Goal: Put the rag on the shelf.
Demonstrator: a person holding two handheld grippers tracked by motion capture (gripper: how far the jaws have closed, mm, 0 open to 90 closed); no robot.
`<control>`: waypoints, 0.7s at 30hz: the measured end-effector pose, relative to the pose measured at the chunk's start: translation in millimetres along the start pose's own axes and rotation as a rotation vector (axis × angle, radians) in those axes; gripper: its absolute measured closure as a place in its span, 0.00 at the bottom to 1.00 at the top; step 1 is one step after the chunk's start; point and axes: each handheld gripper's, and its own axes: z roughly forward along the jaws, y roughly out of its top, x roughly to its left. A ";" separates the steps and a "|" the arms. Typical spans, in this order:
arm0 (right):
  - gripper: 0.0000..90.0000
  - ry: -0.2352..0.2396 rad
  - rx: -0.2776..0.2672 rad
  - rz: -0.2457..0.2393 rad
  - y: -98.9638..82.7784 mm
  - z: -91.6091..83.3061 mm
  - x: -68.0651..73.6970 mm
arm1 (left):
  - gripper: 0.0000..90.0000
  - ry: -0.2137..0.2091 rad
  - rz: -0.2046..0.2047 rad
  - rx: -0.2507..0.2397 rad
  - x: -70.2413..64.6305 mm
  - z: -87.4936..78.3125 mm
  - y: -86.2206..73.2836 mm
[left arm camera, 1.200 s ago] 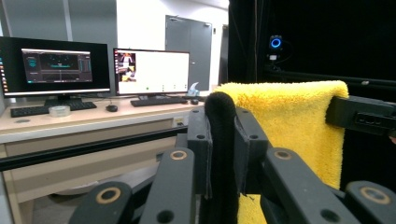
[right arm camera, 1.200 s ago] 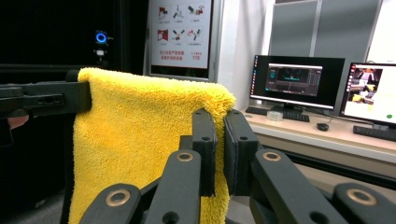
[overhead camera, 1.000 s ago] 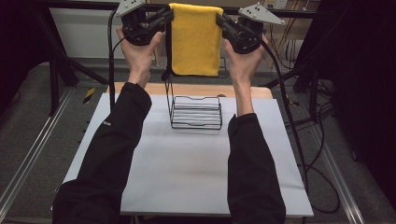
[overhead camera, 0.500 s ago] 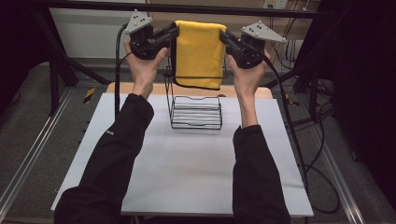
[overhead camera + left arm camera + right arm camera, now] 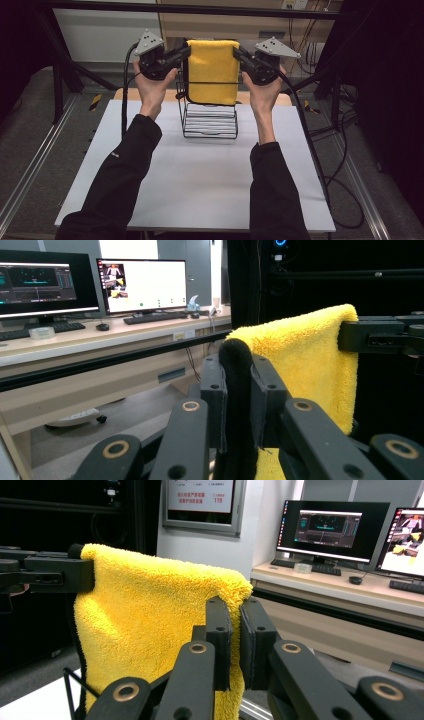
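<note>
White table; monitors on desk behind

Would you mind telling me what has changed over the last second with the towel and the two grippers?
Both grippers, left and right, have come down a little toward the wire rack, lowering the yellow towel stretched between them. Its bottom edge now hangs closer to the rack. Each gripper stays clamped on a top corner; the rack has not moved.

Lab (monitors, metal framing)
</note>
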 end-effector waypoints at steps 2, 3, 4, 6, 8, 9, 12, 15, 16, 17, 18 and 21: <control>0.94 0.004 0.003 0.005 -2.5 -1.1 0.4 | 0.87 -0.004 -0.001 0.003 -1.1 -1.8 -2.9; 0.94 0.006 0.005 0.000 -3.4 -1.7 0.7 | 0.87 -0.003 -0.002 0.002 -1.7 -2.8 -4.3; 0.94 0.009 0.007 -0.005 -4.2 -2.2 1.1 | 0.87 -0.004 -0.002 0.005 -2.1 -3.5 -5.5; 0.94 0.015 0.013 0.000 -5.4 -3.0 2.3 | 0.87 -0.005 -0.001 0.013 -2.3 -5.1 -7.5; 0.94 0.019 0.017 -0.001 -6.8 -4.1 3.6 | 0.87 -0.010 -0.004 0.018 -2.7 -6.5 -8.9; 0.94 0.019 0.018 -0.008 -7.6 -4.7 3.6 | 0.87 -0.012 -0.003 0.019 -3.1 -7.4 -9.4; 0.94 0.023 0.017 -0.012 -9.0 -6.7 4.2 | 0.87 -0.024 0.000 0.021 -4.7 -10.0 -10.0; 0.94 0.031 0.020 -0.015 -9.5 -8.9 5.1 | 0.87 -0.028 0.010 0.028 -5.9 -12.5 -10.6; 0.94 0.033 0.023 -0.017 -9.6 -9.9 5.9 | 0.87 -0.033 0.008 0.030 -6.1 -13.7 -11.0; 0.94 0.033 0.025 -0.024 -9.6 -11.2 6.9 | 0.87 -0.037 0.008 0.033 -6.6 -15.1 -11.4; 0.94 0.036 0.028 -0.032 -9.7 -12.7 7.8 | 0.87 -0.040 0.009 0.034 -7.5 -16.4 -11.8; 0.93 0.042 0.034 -0.044 -10.5 -16.3 9.6 | 0.87 -0.043 0.013 0.045 -10.7 -19.5 -12.9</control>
